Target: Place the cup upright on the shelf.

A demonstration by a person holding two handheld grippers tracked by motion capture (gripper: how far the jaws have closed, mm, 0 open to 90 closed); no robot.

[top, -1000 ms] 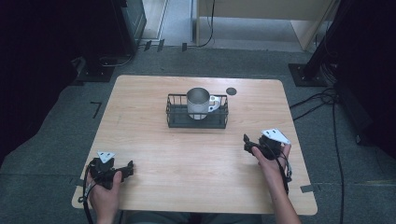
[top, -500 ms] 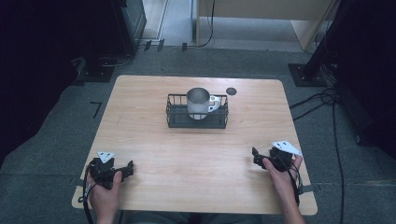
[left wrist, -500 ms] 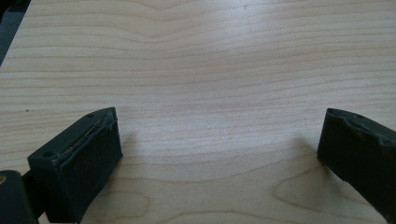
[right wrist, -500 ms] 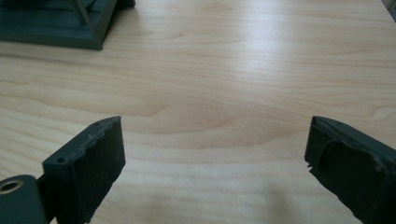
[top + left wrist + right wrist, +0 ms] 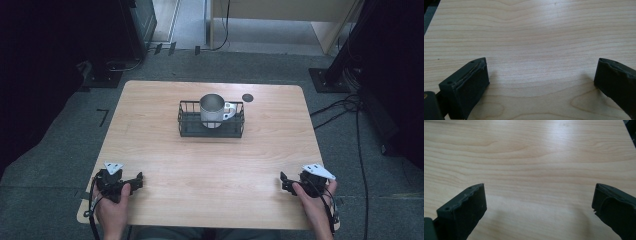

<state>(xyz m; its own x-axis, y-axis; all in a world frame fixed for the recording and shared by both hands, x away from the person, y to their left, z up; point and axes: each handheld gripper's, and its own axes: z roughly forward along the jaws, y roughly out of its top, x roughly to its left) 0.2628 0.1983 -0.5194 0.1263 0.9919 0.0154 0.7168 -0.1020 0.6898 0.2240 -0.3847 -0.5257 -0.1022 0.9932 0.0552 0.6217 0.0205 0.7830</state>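
Both grippers, left gripper (image 5: 131,183) and right gripper (image 5: 286,183), had jaws wide, the right's just opened, holding nothing; one mug (image 5: 213,110) stood in one basket (image 5: 187,127) on the counter (image 5: 210,165).

A shiny metal mug (image 5: 212,110) stands upright inside a black wire basket (image 5: 211,130) near the table's (image 5: 150,135) far edge.

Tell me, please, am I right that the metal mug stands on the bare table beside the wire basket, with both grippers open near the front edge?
Not quite: the high view shows the metal mug standing inside the wire basket, not beside it. Both the left gripper and the right gripper are open.
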